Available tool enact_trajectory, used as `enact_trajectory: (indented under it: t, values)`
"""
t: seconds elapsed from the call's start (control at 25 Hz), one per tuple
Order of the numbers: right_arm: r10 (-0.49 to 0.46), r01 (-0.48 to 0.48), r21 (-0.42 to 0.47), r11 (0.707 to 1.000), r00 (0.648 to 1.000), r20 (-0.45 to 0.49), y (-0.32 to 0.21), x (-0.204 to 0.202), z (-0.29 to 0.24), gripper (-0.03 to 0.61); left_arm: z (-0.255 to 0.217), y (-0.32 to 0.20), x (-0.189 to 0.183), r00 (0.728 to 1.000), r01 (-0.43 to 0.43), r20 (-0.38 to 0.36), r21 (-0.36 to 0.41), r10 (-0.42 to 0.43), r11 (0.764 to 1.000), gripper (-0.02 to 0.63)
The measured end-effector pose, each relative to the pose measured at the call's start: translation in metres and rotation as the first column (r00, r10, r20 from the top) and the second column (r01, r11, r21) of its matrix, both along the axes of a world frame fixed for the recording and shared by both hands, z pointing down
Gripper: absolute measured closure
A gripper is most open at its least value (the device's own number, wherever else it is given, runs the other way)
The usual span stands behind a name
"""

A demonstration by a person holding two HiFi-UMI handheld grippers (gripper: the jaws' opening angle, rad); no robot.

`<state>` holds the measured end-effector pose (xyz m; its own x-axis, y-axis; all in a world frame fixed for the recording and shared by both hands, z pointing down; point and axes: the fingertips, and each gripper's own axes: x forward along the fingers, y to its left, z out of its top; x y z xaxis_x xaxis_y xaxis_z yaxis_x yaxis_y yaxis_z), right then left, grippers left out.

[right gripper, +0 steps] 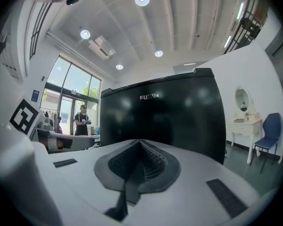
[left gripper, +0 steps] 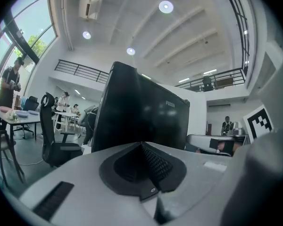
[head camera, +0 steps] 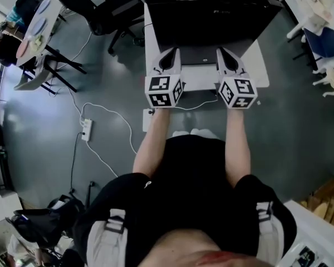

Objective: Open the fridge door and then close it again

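Note:
A small black fridge (head camera: 211, 13) stands on the floor straight ahead of me, its door closed. Its glossy black front fills the middle of the left gripper view (left gripper: 141, 112) and of the right gripper view (right gripper: 165, 117), with a brand name near the top. My left gripper (head camera: 171, 57) and my right gripper (head camera: 225, 55) are held level side by side just short of the fridge front, neither touching it. Both are shut with nothing between the pads; the left gripper (left gripper: 142, 146) and the right gripper (right gripper: 140, 143) show their ribbed pads pressed together.
A black office chair (head camera: 108, 10) stands left of the fridge. A table with plates (head camera: 36, 29) lies further left, and a power strip with cables (head camera: 86, 129) is on the grey floor. White furniture and a blue chair (head camera: 323, 40) are at the right. People stand in the background.

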<state>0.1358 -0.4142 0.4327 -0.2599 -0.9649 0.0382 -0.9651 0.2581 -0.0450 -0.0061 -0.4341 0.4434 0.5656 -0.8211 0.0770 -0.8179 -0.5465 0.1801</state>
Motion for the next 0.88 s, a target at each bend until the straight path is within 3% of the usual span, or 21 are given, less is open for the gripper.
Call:
enact_trajectory:
  t: [0.44, 0.88]
  values:
    - [-0.044, 0.043, -0.010, 0.999, 0.997, -0.063, -0.007, 0.025, -0.008, 0.585, -0.014, -0.002, 0.032, 0.999, 0.008, -0.048, 0.021, -0.007, 1.000, 0.614]
    - [-0.108, 0.106, -0.028, 0.994, 0.991, -0.078, -0.018, 0.037, 0.000, 0.586, 0.023, -0.004, 0.049, 0.999, 0.020, -0.043, -0.075, -0.023, 0.997, 0.615]
